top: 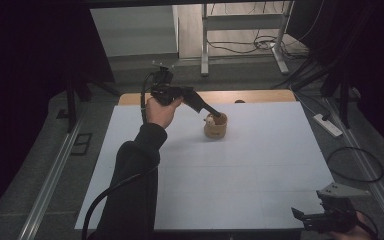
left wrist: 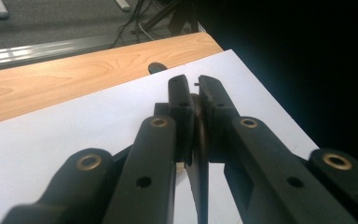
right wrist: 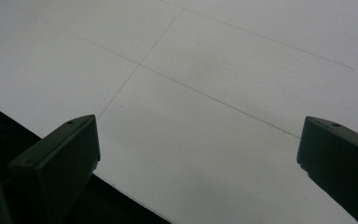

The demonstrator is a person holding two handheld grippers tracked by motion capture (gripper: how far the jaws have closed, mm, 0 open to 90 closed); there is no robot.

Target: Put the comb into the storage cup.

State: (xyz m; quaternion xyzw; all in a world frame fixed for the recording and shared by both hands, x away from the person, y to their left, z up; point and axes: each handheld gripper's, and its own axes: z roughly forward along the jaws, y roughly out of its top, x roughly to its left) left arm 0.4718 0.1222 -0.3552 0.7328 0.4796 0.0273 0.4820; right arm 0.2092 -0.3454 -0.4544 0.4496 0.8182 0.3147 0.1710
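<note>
High view: the left gripper point(top: 215, 112) has its fingers clamped on the rim of the small tan wooden cup point(top: 215, 126), standing mid-counter, not yet lifted, while the right gripper point(top: 307, 218), well nearer than the cup, waits with fingers apart.

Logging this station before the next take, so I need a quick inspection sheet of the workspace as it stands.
Surface: white sheet over a wooden table, faint grid lines.
Job's things: small wooden cup upright, something pale inside; left claw at its rim.
Clutter: nothing seen on the sheet.
Grippers: left claw closed on the cup's wall; right claw open, at the near right edge.
Cables: one trails from the left claw; loops on the floor.
Surroundings: power strip, metal frame legs, dark curtains.
</note>
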